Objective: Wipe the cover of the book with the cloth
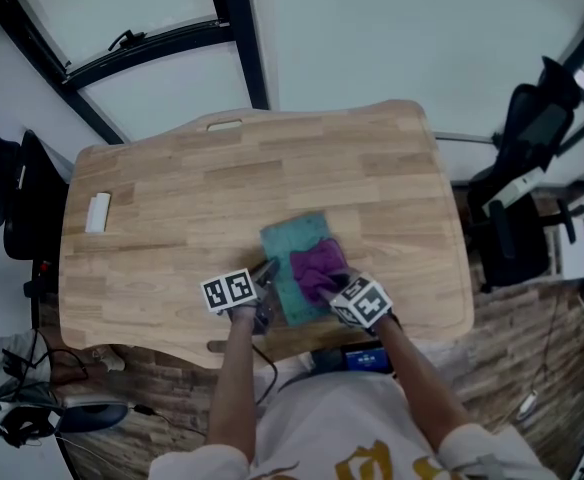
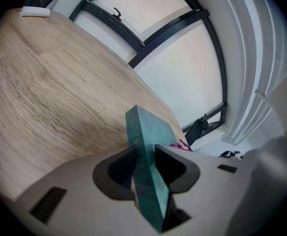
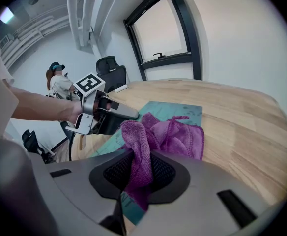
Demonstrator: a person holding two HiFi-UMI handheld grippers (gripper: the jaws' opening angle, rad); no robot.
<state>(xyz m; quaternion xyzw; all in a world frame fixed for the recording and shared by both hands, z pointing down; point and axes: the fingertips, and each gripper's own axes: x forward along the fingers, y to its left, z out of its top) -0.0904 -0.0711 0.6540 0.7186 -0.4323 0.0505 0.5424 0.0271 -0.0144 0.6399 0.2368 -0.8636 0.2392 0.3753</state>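
Note:
A teal book (image 1: pixel 294 258) lies flat near the front edge of the wooden table (image 1: pixel 222 198). A purple cloth (image 1: pixel 317 271) rests on its right half. My left gripper (image 1: pixel 262 293) is shut on the book's near left edge; in the left gripper view the teal book (image 2: pixel 146 166) stands clamped between the jaws. My right gripper (image 1: pixel 334 293) is shut on the cloth, and the purple cloth (image 3: pixel 158 136) spreads from the jaws over the teal cover (image 3: pixel 175 111). The left gripper (image 3: pixel 109 116) shows in the right gripper view, beside the cloth.
A small white block (image 1: pixel 97 212) lies at the table's left side. A black chair (image 1: pixel 12 193) stands left of the table, and more chairs and gear (image 1: pixel 542 188) crowd the right. A window frame (image 1: pixel 162 43) runs behind the table.

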